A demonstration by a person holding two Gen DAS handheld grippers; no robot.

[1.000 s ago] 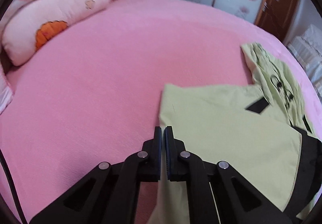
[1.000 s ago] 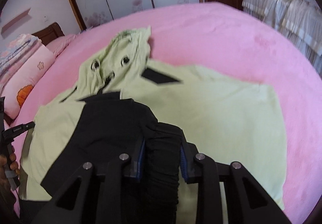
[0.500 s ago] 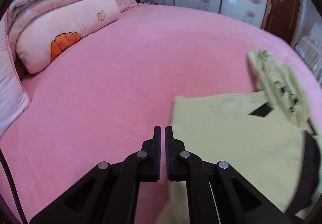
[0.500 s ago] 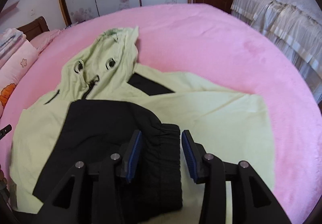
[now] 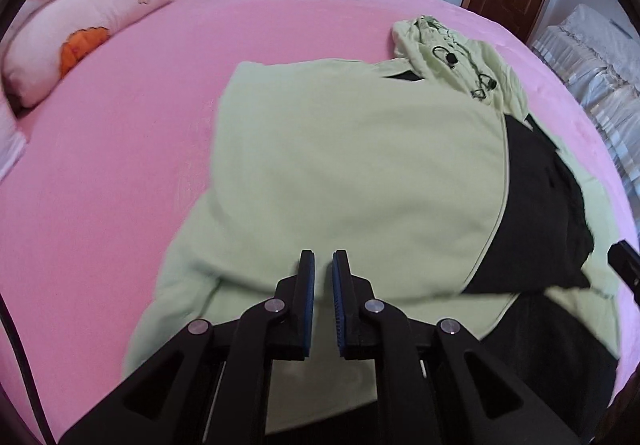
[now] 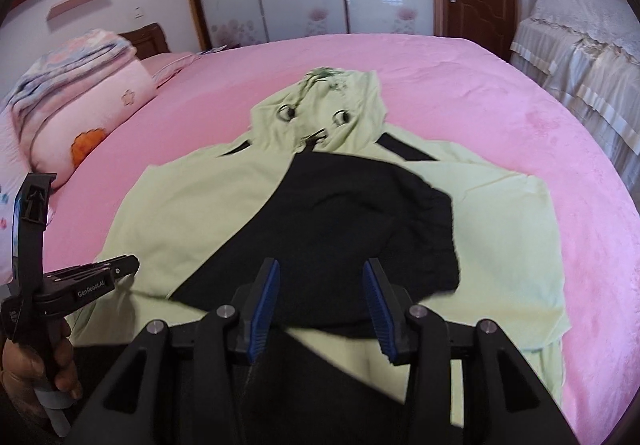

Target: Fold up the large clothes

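— You've got open pink bed (image 5: 132, 149) all down the left half of the left wrist view, nothing lying on it until the pillow (image 5: 80, 29) and folded quilts (image 6: 68, 57) in the upper left corner.

— And on the right?

— In the right wrist view the pink sheet runs bare along the right of the frame; the covered furniture (image 6: 580, 45) stands beyond the bed's edge at upper right. The hoodie (image 6: 208, 205) fills the centre, its black sleeve (image 6: 360, 229) laid across it.

— Anything close in?

— At the lower left of that view, your left gripper (image 6: 24, 229) and hand (image 6: 36, 369) stand just beside the hoodie's edge.
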